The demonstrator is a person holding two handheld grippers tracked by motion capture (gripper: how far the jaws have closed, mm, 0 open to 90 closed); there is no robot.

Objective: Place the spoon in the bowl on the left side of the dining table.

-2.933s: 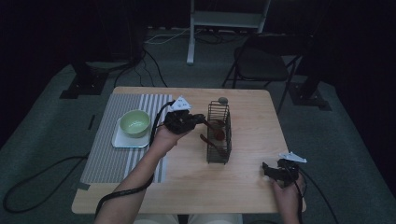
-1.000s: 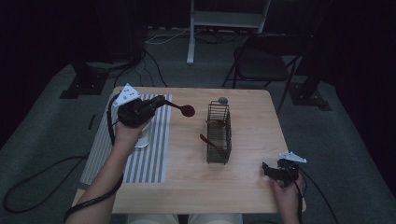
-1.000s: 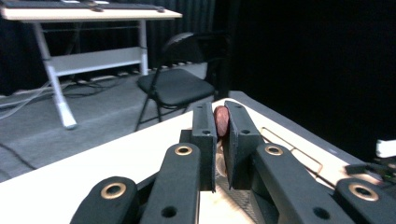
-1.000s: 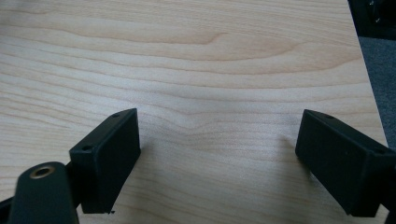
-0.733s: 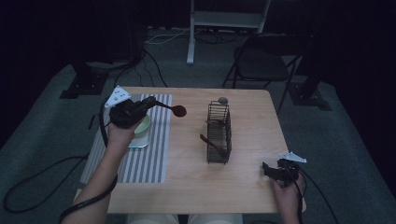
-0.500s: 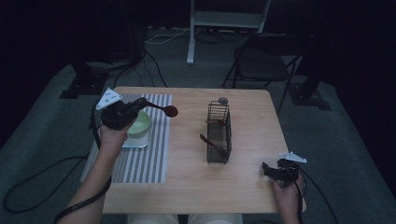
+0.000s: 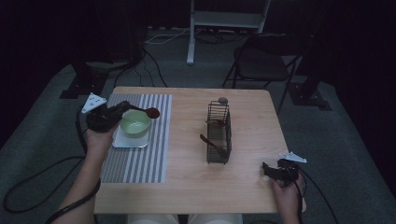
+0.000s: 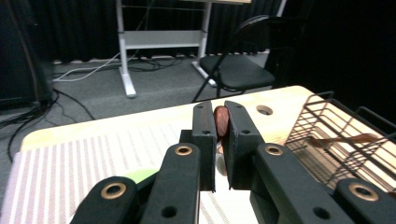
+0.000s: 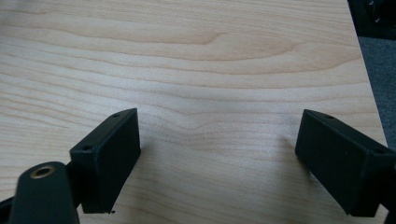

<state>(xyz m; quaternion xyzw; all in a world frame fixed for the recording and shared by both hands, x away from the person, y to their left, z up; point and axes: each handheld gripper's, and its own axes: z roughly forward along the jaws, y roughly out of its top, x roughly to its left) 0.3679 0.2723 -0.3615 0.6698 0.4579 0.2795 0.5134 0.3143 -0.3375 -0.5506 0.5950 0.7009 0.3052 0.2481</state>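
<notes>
Gripping dark reddish-brown wooden spoon point(image 7: 148, 111) by handle in left gripper point(image 7: 122, 107), jaws clamped tight, bowl end jutting ahead of jaws, passing just above pale green ceramic bowl point(image 7: 135, 123), likely for dropping in. Resting right gripper point(image 7: 266, 169) idle, jaws gaping wide over bare light wooden table point(image 9: 196, 60).

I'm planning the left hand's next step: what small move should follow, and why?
Probably lower the spoon into the bowl, then open. The left gripper is shut on its handle, and the spoon's head hangs just past the bowl's far rim, so it likely needs drawing back slightly first.
</notes>
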